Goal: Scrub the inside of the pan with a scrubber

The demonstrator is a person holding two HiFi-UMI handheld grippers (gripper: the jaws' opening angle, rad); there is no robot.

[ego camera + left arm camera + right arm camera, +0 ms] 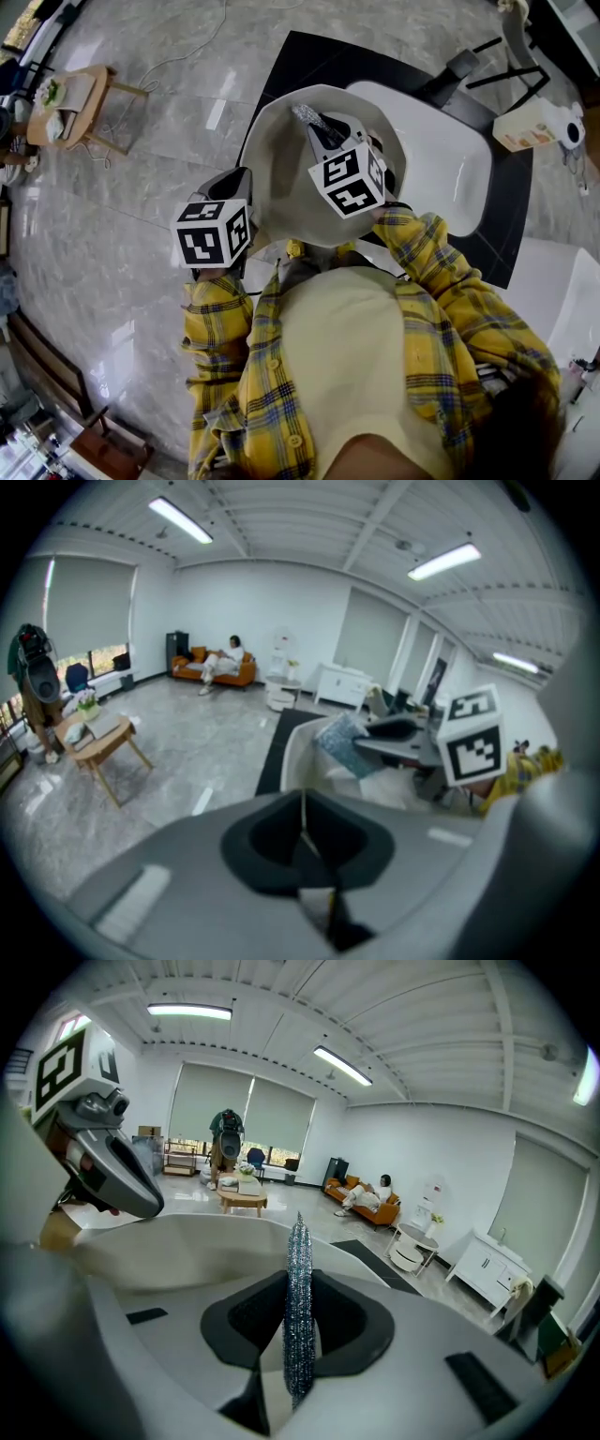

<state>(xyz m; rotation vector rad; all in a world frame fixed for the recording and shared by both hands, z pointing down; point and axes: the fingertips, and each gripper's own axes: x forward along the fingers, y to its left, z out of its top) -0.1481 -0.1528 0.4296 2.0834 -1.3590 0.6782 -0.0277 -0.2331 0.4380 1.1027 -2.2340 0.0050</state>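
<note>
A large cream pan (pixel 281 159) is held up in front of the person, over a black mat. At the pan's left edge my left gripper (pixel 239 180) is shut, and in the left gripper view (pixel 302 832) a thin pale strip of the rim (pixel 302 810) runs between its jaws. My right gripper (pixel 319 129) reaches into the pan, shut on a flat silvery scrubber (pixel 305 114). Seen edge-on, the scrubber (pixel 298 1307) stands upright between the right jaws, above the pan's inner wall (pixel 187 1241). From the left gripper view the scrubber (pixel 342 744) points into the pan (pixel 292 754).
A white tub (pixel 441 159) lies on the black mat (pixel 511 216) behind the pan. A small wooden table (pixel 75 103) stands far left on the marble floor, with cables near it. A white appliance (pixel 539 127) sits at the right.
</note>
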